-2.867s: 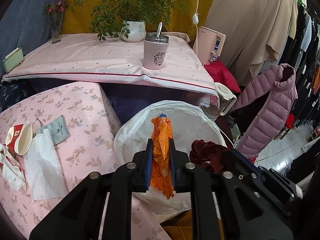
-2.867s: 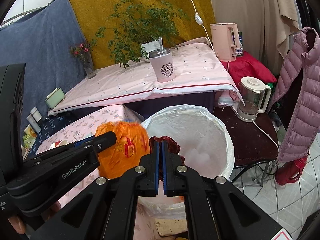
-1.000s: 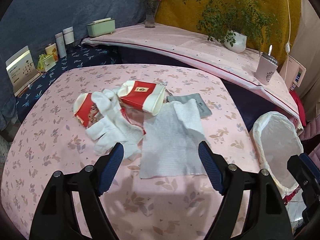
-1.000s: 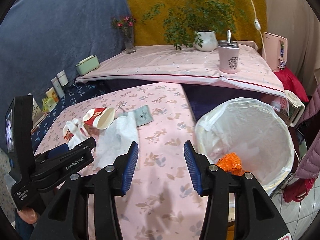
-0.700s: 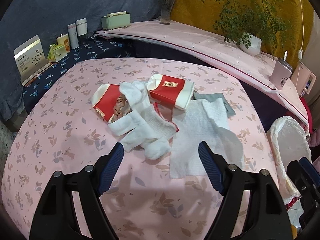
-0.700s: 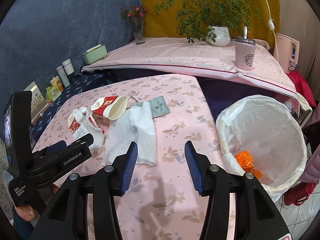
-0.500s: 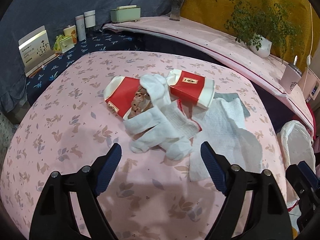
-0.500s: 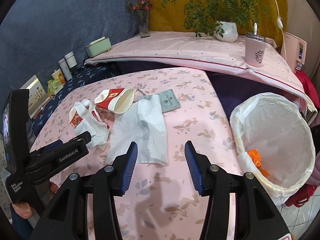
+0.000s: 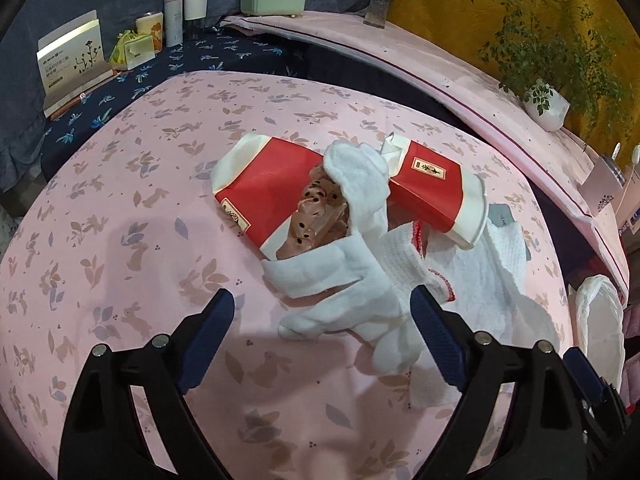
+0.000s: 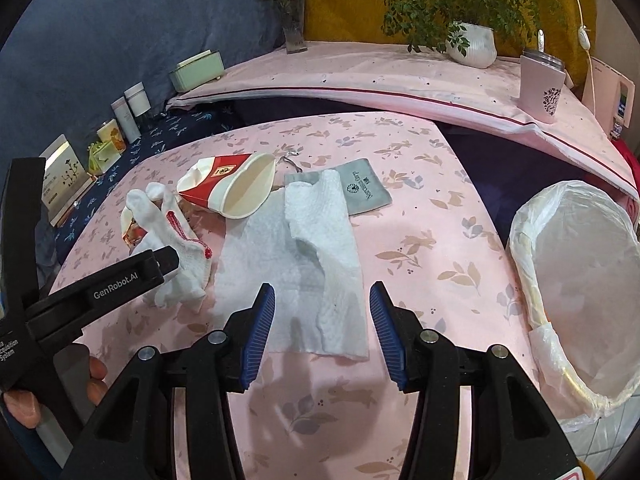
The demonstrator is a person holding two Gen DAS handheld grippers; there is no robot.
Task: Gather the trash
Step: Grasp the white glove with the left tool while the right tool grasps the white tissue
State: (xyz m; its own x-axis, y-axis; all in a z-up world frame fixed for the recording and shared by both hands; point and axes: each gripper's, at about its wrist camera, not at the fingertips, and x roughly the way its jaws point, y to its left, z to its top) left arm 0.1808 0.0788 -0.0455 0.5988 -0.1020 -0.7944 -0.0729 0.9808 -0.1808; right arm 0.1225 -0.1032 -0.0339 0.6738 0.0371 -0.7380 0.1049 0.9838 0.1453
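The left wrist view looks closely at the trash pile: a white glove draped over a flattened red cup with brown crumpled wrappers showing at its mouth, and a second red cup lying on its side just behind the glove. The right wrist view alone shows the whole white tissue spread beside the glove, a grey pouch touching the tissue's far edge, and the bin with its white liner off the surface's right side; in the left wrist view only a sliver of that liner appears at the right edge. The left gripper is spread wide, empty, with the glove between its fingers. The right gripper is also spread and empty, hovering over the near edge of the tissue. The surface wears a pink cloth with a leaf print. Behind it runs a pink-covered ledge carrying a potted plant, a flower vase, a pink tumbler and a green box; blue and mustard fabric hang behind. What lies inside the bin cannot be made out beyond an orange speck at its rim, and the flattened cup is mostly hidden behind the glove in the right wrist view.
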